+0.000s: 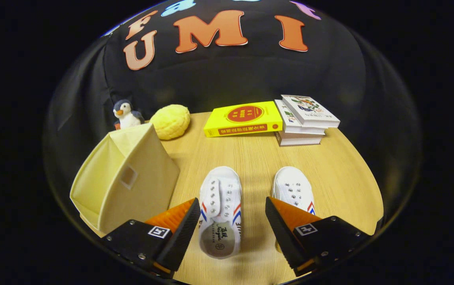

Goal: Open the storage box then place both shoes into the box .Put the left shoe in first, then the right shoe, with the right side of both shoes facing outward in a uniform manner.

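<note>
Farthest left on the wooden surface (330, 174) stands the cream fabric storage box (126, 180), its flap drawn over the top and not yet lifted, so the opening step looks undone. Behind it a toy penguin (126, 114) and a yellow knitted ball (170, 121) sit against the booth wall, apparently just clutter well clear of the work. Next comes the gripper (233, 221), its orange-and-black fingers (179, 227) spread wide and holding nothing. One white canvas shoe (221, 209) lies between them, toe pointing away and heel opening toward the camera; it is close to the left finger, but neither finger presses on it. The second shoe (294, 190) lies parallel just to the right, its heel hidden behind the right finger. Set side by side like this, the pair appears staged for picking in turn. Beyond them, a yellow book (243, 118) and a stack of books (304, 118) rest near the far edge.
</note>
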Demonstrator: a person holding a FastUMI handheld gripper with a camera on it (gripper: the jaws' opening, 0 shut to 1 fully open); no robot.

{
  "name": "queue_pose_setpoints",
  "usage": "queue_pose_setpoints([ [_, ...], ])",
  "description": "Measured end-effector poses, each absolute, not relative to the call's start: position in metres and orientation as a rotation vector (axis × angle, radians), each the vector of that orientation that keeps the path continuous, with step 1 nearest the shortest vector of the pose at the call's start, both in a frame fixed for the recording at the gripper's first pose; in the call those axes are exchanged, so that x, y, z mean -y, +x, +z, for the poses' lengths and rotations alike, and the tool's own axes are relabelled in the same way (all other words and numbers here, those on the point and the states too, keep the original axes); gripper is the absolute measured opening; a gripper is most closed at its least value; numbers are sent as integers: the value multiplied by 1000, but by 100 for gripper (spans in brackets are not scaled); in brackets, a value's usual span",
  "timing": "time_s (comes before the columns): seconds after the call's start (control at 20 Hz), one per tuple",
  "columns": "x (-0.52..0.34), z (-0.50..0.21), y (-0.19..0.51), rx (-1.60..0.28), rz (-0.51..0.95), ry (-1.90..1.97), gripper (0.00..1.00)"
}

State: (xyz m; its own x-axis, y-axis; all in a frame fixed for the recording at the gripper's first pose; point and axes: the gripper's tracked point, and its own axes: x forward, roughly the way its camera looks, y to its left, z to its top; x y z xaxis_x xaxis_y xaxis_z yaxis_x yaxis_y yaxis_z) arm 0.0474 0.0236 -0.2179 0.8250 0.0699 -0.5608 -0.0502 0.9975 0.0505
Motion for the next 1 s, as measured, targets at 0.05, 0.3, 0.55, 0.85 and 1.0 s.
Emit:
queue_pose_setpoints([
  [0.05, -19, -227, 46, -608, 49, 23, 98],
  [0.3, -18, -264, 45, -618, 27, 64, 83],
  [0.55, -23, -290, 50, -623, 51, 75, 75],
  [0.85, -42, -291, 53, -576, 122, 107, 27],
  [1.0, -39, -294, 54, -571, 132, 102, 5],
])
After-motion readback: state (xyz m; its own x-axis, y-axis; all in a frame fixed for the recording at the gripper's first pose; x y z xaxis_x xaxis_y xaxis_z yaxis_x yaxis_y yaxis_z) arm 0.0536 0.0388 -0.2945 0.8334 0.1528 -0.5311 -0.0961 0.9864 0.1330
